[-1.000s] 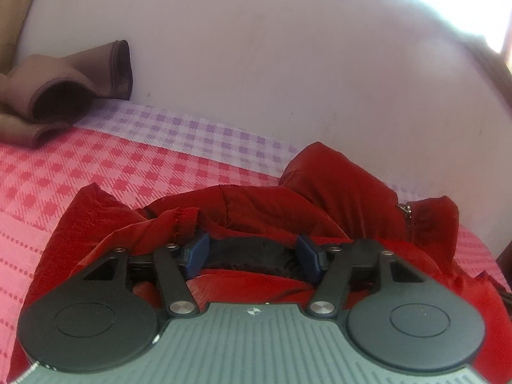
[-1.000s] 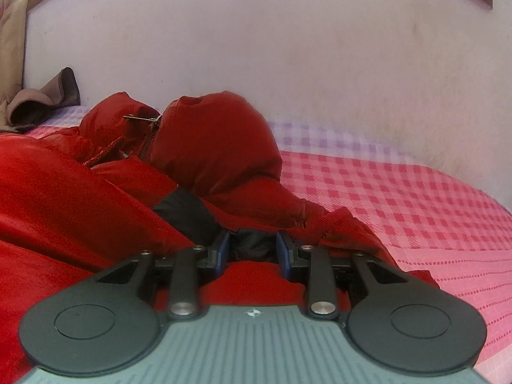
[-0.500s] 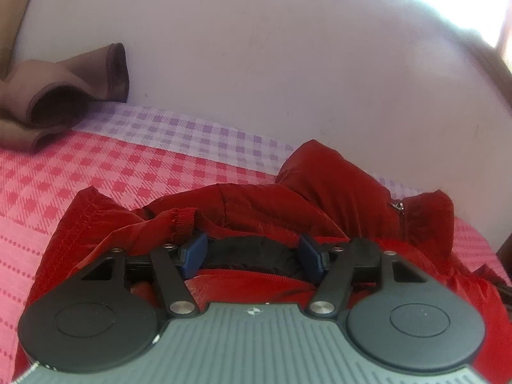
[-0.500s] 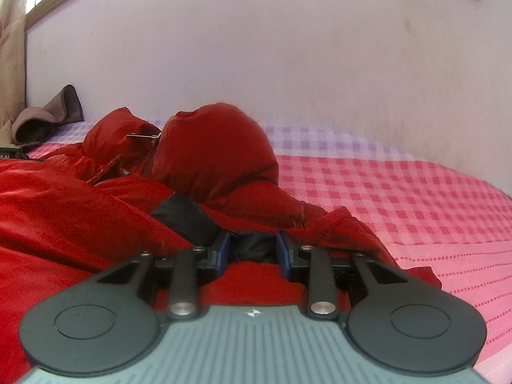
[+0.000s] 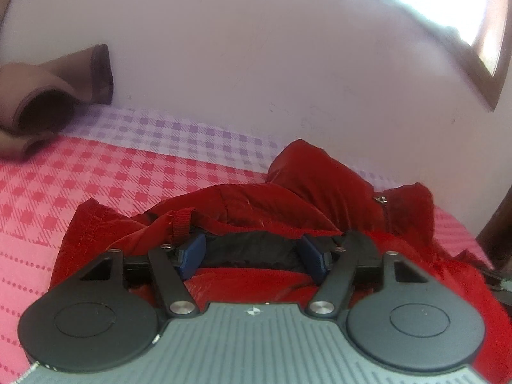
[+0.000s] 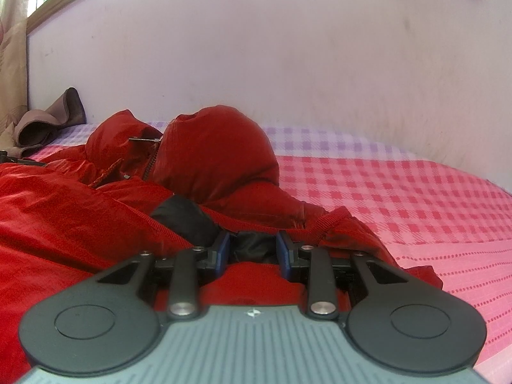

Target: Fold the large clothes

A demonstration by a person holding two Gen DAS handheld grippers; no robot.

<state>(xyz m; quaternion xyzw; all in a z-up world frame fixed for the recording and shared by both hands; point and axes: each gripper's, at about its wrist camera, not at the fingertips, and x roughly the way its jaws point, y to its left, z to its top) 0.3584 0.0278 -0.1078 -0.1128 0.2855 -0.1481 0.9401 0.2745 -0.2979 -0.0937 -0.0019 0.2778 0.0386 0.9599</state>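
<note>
A red puffy hooded jacket with black lining lies crumpled on a pink checked bed. My left gripper has its blue pads wide apart over the jacket's hem and black lining, holding nothing. My right gripper has its pads partly apart with red hem and black lining bunched between them; whether they pinch the fabric is unclear. The jacket's hood bulges up beyond the right gripper, with the zipper beside it.
A brown garment lies at the bed's far left corner, also in the right wrist view. A white wall runs along the far side of the bed. A dark wooden frame hangs at the upper right.
Both cameras have tilted slightly, so the jacket and bed sit lower in view. The grippers' spacing and the jacket's shape look the same.
</note>
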